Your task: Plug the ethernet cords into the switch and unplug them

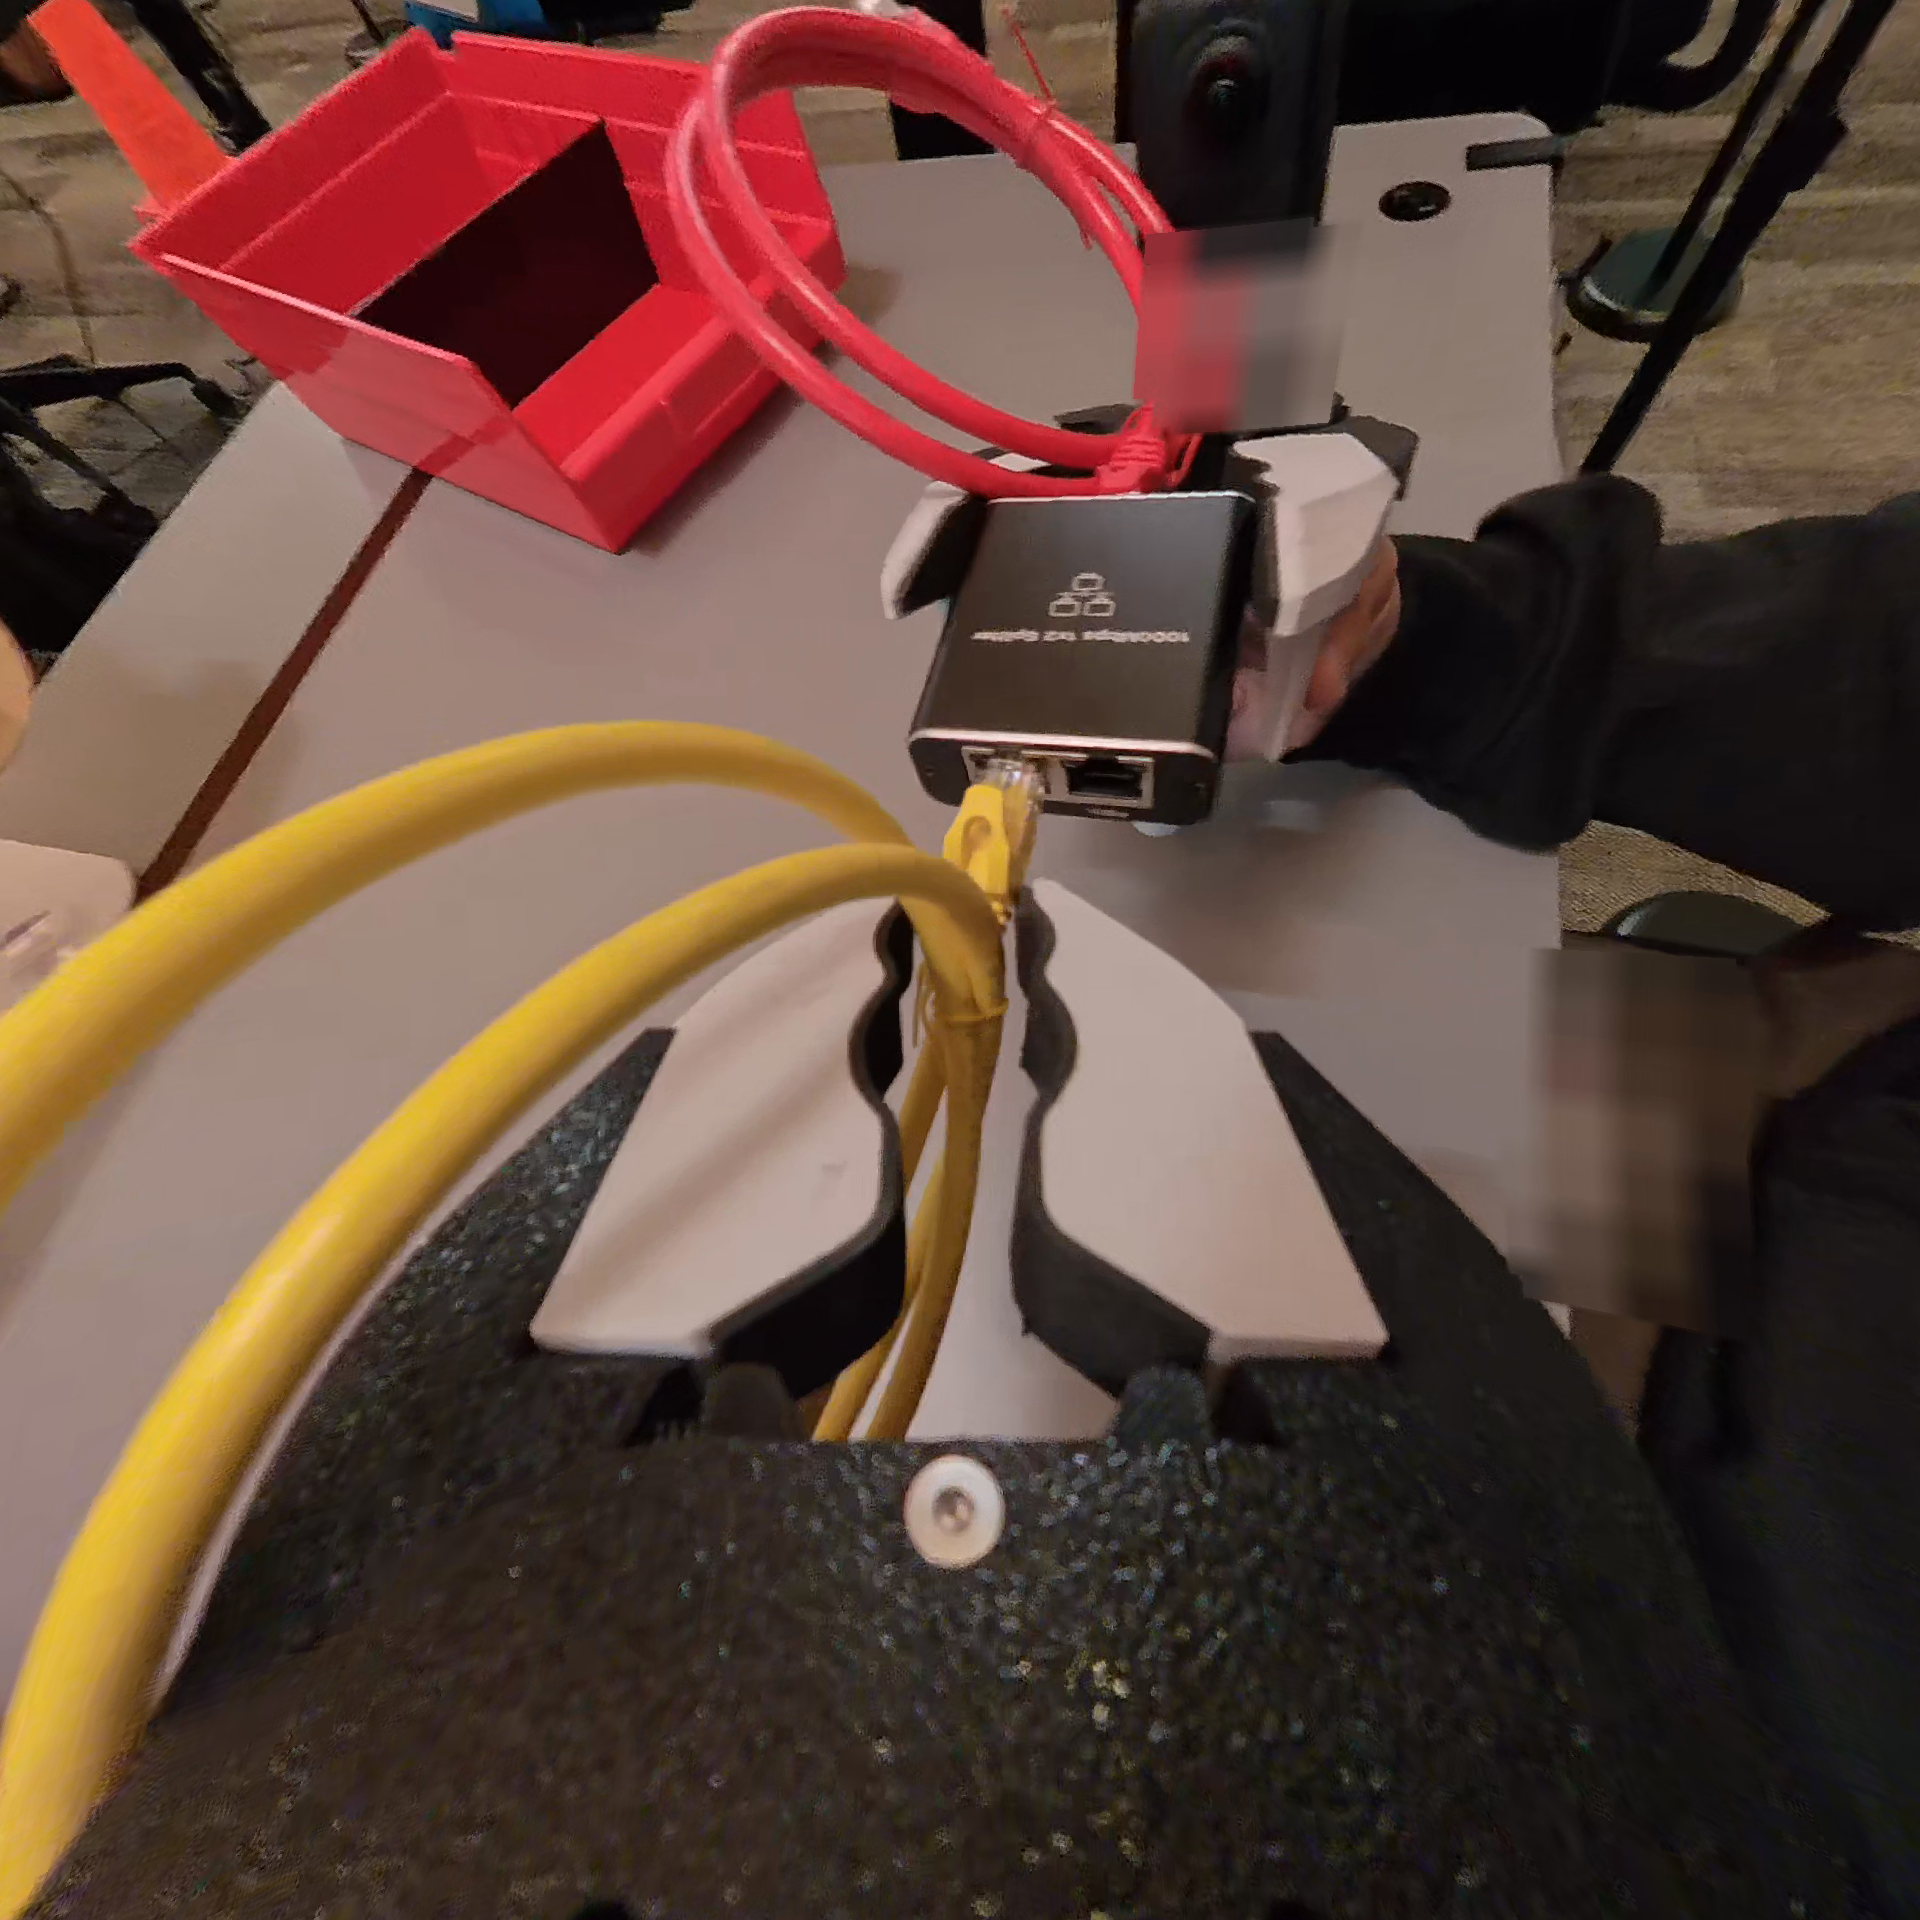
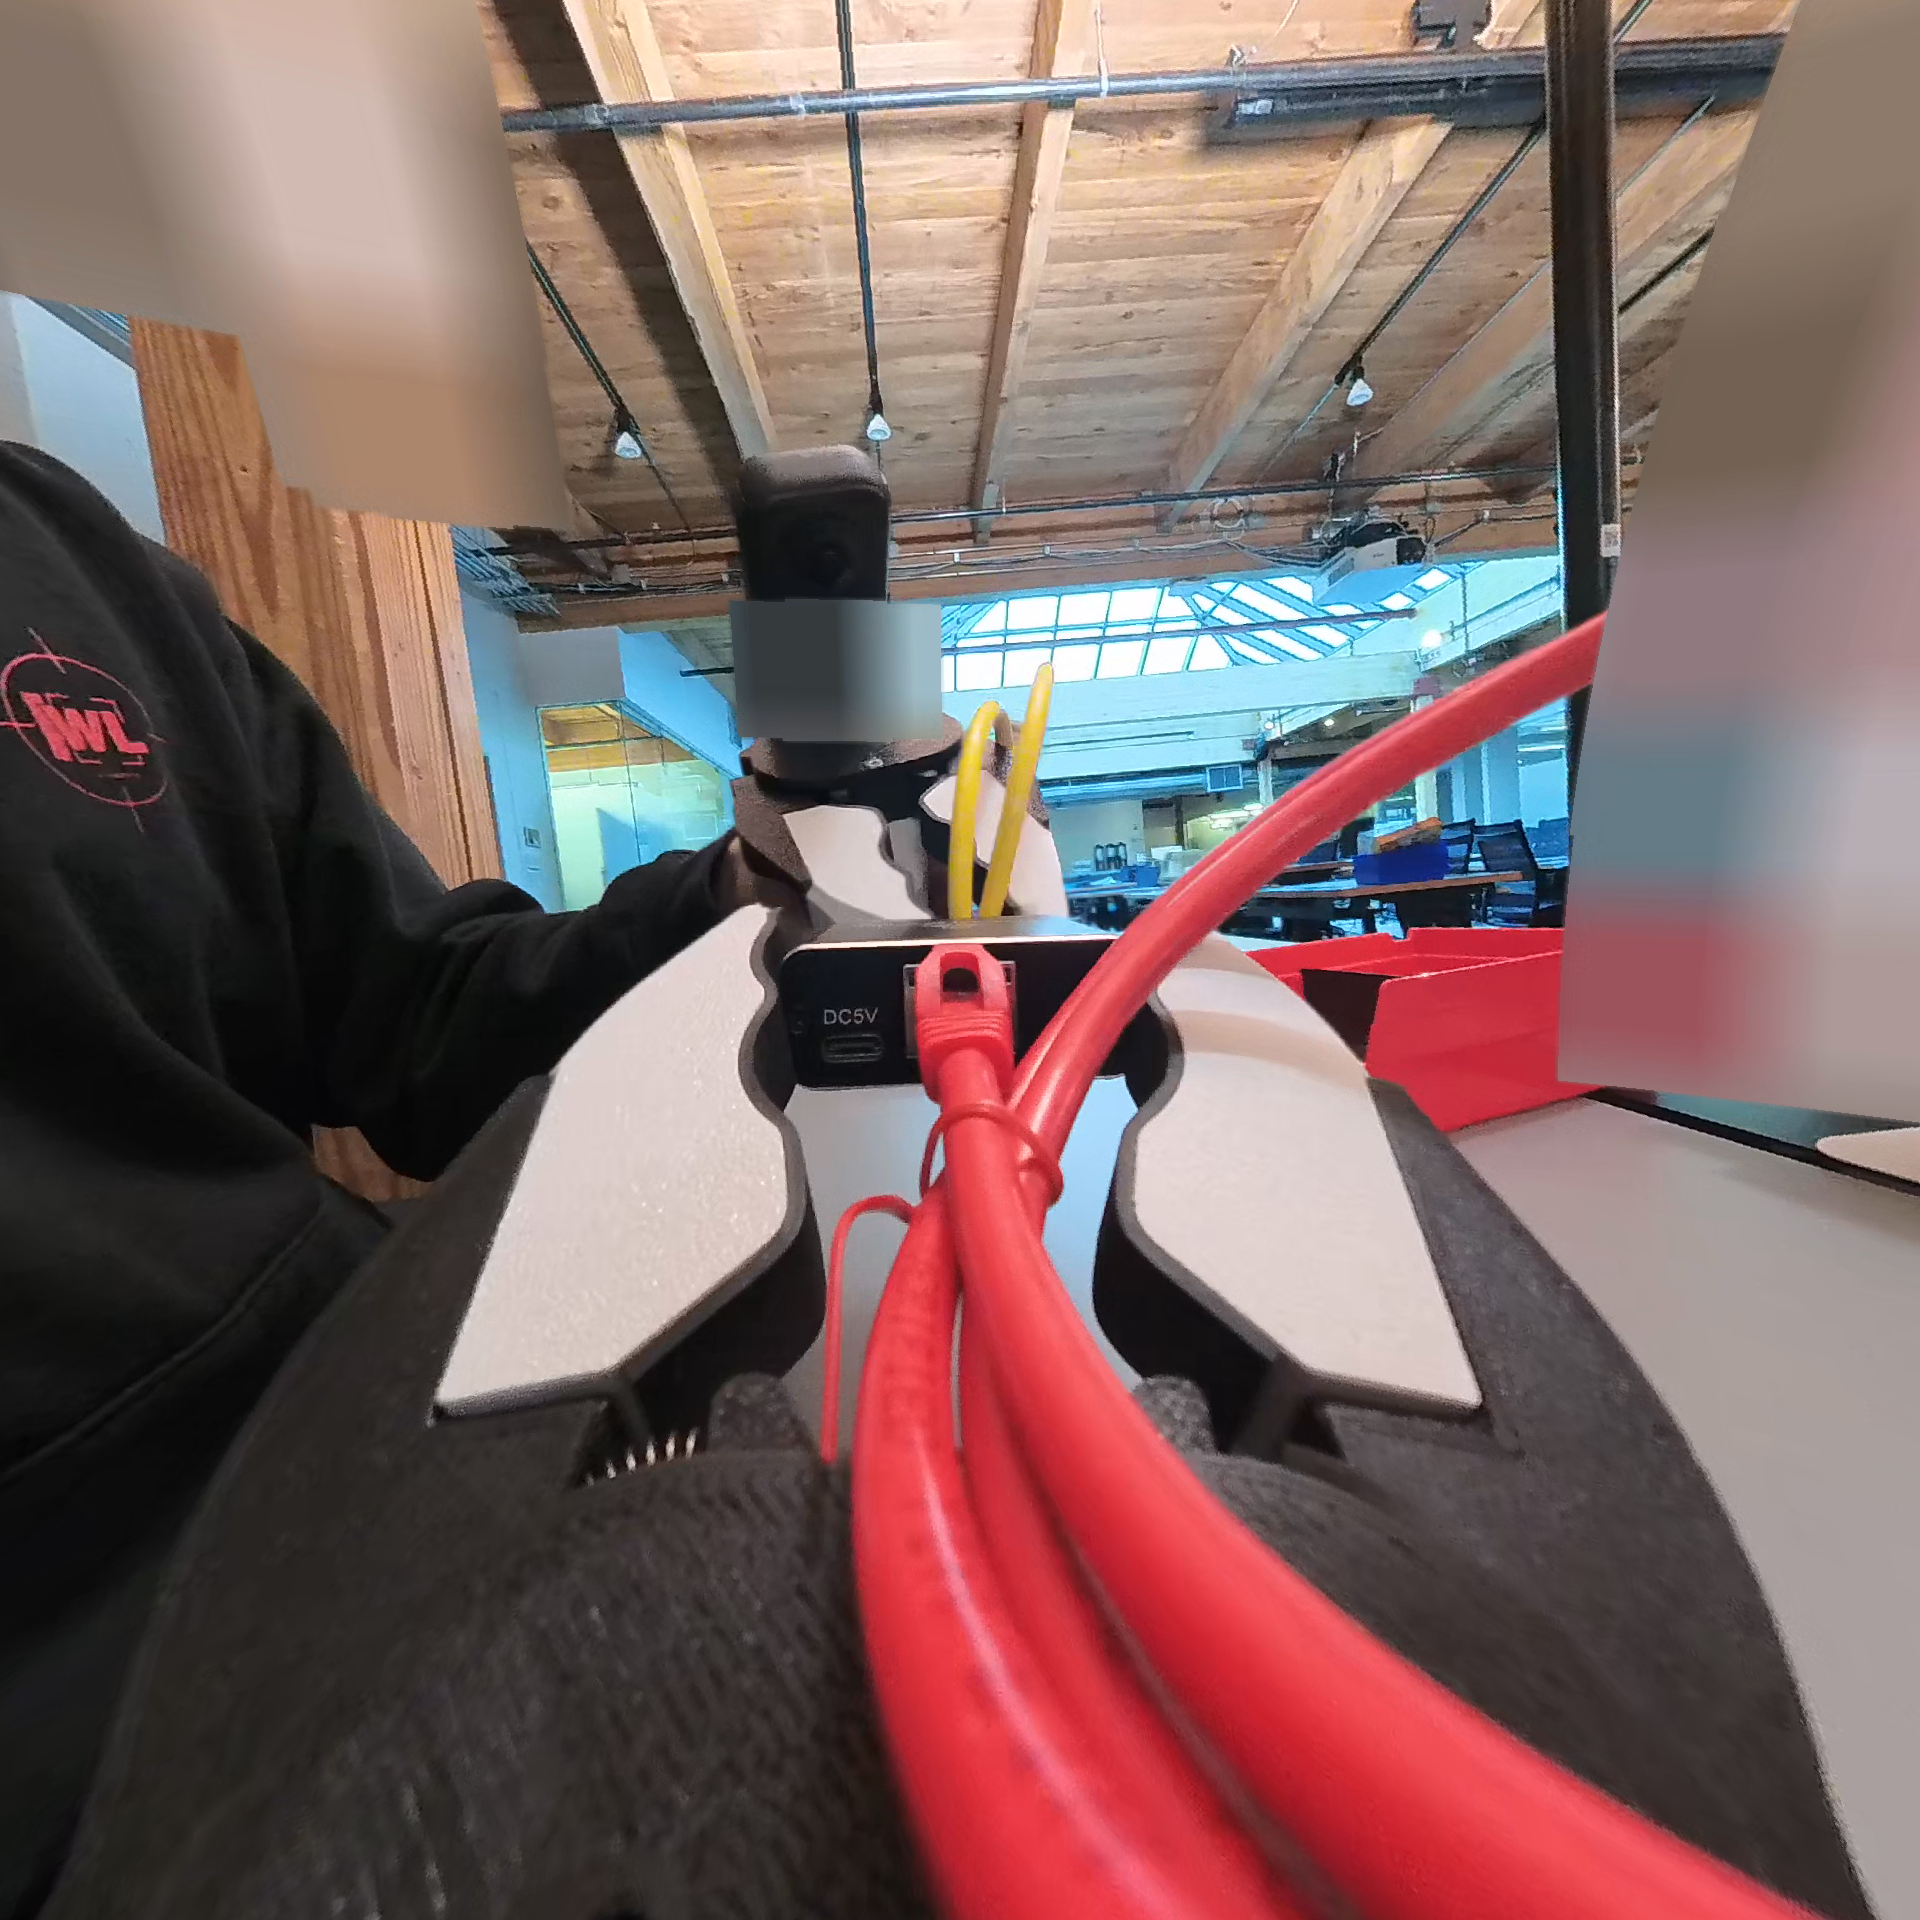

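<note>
Left gripper (image 1: 956, 935): I read its fingers as clamped on the yellow ethernet cord (image 1: 436, 883) just behind the plug, the bundled strands running back between the black pads.
Yellow plug (image 1: 997, 821): its clear tip sits at the left front port of the switch; I cannot confirm from this view whether it is fully seated.
Right gripper (image 2: 961, 1023): its white fingers (image 2: 665, 1143) are clamped on the two sides of the switch (image 1: 1091, 634), holding the body from behind.
Switch: a small black metal box with two ports on the face toward my left camera; the right one (image 1: 1107, 781) is unoccupied. It appears to be held just above the table (image 1: 623, 644), though contact is hard to judge.
Red ethernet cord (image 2: 1039, 1507): its plug (image 2: 961, 1003) sits in the rear port, beside a small oval socket. The coil, tied with a thin red twist tie (image 2: 987, 1143), lies back over the right gripper and loops up over the table.
Red bin (image 1: 488, 301): open, on the far left of the grey table, well apart from the switch.
Person: a black sleeve (image 1: 1621, 675) reaches in from the right behind the right gripper.
</note>
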{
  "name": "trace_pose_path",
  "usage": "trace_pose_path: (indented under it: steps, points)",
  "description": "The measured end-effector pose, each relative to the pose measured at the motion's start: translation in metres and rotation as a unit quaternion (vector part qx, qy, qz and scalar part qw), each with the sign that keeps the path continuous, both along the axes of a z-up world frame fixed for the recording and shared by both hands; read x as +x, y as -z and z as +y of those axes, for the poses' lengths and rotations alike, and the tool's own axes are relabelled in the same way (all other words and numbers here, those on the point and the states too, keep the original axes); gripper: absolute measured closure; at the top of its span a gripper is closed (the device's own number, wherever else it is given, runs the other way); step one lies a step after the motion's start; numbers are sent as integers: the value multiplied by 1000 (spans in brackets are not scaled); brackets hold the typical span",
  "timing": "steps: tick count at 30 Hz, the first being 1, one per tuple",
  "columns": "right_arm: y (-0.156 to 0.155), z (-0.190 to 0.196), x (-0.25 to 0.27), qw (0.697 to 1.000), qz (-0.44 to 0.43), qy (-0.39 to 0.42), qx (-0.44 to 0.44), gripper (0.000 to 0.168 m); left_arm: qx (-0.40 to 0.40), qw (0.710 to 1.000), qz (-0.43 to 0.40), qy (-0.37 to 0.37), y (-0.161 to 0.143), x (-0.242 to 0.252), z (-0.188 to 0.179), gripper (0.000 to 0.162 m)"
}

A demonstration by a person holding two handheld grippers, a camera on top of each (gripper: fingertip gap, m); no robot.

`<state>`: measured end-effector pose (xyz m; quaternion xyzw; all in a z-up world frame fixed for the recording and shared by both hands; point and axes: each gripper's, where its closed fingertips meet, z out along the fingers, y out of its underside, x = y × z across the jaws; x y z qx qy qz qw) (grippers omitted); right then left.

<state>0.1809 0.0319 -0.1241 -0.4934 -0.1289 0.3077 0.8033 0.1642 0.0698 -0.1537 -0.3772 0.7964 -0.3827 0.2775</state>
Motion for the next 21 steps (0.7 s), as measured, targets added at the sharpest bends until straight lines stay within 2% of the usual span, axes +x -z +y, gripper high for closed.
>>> trace_pose_path:
  steps: [6, 14, 18, 21]
  points:
    - [1, -2, 2, 999, 25, -18, 4, 104, 14, 1000, 12, 5, -2, -1, -4, 148]
    - [11, 7, -5, 999, -9, -8, -47, 104, 81, 994, 71, 11, 9, -4, 2, 149]
    - [13, 10, -3, 999, 22, -11, -38, 104, 73, 994, 80, 16, 10, -3, 5, 150]
    - [17, 12, -6, 999, 6, -13, -51, 104, 72, 994, 86, 15, 17, -5, 6, 150]
